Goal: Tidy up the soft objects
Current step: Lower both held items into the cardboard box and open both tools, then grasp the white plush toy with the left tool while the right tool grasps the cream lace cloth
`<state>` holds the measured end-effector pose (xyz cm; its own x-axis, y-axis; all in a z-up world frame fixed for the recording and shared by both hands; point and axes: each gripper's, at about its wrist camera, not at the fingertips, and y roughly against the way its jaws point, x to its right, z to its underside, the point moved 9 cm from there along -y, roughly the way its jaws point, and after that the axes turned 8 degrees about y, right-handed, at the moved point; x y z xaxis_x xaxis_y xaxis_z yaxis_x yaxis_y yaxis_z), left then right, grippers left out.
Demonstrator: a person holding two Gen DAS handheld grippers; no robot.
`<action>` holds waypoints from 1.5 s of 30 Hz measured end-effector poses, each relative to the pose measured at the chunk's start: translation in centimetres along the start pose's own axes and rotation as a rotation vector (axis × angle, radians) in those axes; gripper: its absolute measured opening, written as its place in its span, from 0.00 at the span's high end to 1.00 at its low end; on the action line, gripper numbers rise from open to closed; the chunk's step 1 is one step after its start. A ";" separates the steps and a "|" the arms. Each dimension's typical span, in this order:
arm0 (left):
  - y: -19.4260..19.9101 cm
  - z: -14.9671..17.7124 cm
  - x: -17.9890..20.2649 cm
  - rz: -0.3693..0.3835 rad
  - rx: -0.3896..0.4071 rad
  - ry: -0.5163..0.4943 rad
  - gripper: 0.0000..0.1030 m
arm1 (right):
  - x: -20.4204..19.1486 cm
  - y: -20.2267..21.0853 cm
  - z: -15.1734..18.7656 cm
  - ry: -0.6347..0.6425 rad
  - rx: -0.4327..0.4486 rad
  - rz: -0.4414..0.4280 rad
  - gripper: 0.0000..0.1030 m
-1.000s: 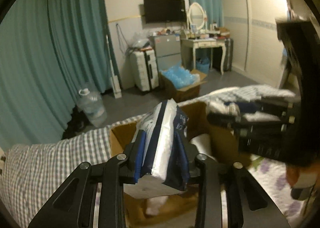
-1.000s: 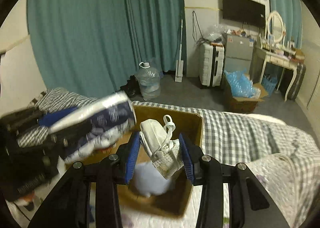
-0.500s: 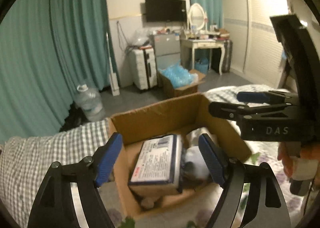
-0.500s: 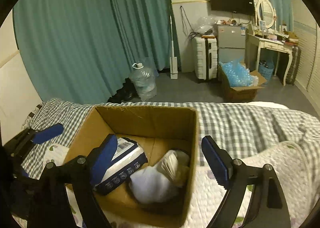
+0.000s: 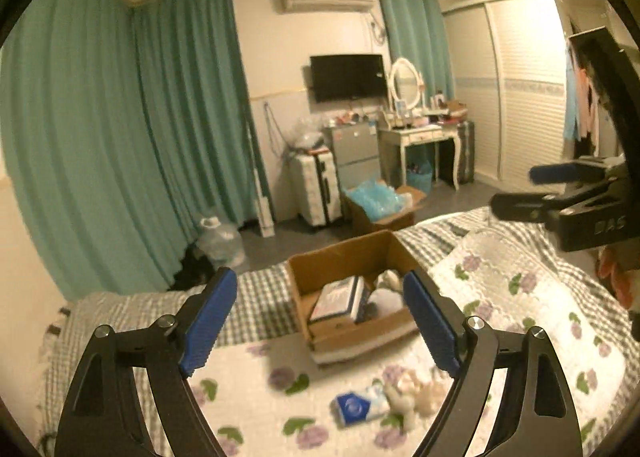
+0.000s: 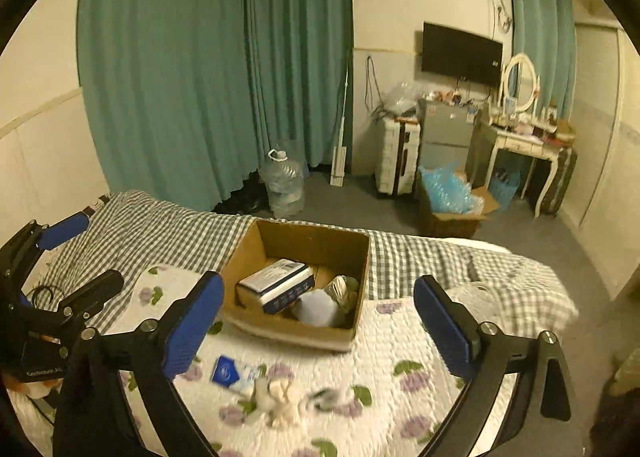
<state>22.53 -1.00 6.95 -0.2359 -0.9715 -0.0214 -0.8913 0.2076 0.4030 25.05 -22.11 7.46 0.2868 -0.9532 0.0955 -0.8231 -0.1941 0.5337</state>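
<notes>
An open cardboard box point(image 5: 308, 269) point(image 6: 362, 257) stands on the bed. Inside lie a white and navy tissue pack point(image 5: 336, 299) point(image 6: 276, 283) and pale soft items point(image 5: 386, 291) point(image 6: 320, 307). In front of the box, on the floral quilt, lie a small blue and white packet point(image 5: 356, 407) point(image 6: 230, 371) and a pale soft toy point(image 5: 408, 395) point(image 6: 280, 401). My left gripper point(image 5: 320, 321) is open and empty, back from the box. My right gripper point(image 6: 316, 321) is open and empty, also back from the box.
The bed has a floral quilt point(image 6: 400, 357) over a checked sheet point(image 6: 160, 225). Beyond the bed stand a water jug point(image 6: 282, 185), a suitcase point(image 6: 396, 161), a floor box of blue bags point(image 6: 452, 201) and a dressing table point(image 6: 524, 145). Teal curtains point(image 6: 200, 77) cover the far wall.
Both grippers let their items fall into the box, opened wide, then pulled back and up from it. The tissue pack and the white soft item now lie inside the box.
</notes>
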 end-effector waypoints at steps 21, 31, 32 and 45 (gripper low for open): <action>-4.0 19.3 -1.9 -0.054 -0.213 0.135 0.09 | -6.9 -9.1 20.3 -0.057 -0.259 -0.033 0.02; -10.6 28.2 -5.1 -0.135 -0.416 0.198 0.09 | -8.2 -17.8 27.5 -0.069 -0.463 -0.108 0.59; -10.7 28.7 -5.1 -0.129 -0.425 0.208 0.09 | -8.2 -18.0 27.6 -0.063 -0.457 -0.110 0.62; -8.4 28.2 -1.5 -0.048 -0.419 0.166 0.09 | -7.7 -13.7 24.9 -0.098 -0.335 -0.152 0.91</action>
<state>19.43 1.90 -22.25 -0.1026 -0.9912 0.0839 -0.6580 0.1309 0.7416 21.94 -17.90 -21.50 0.3313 -0.9403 -0.0781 -0.5644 -0.2638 0.7822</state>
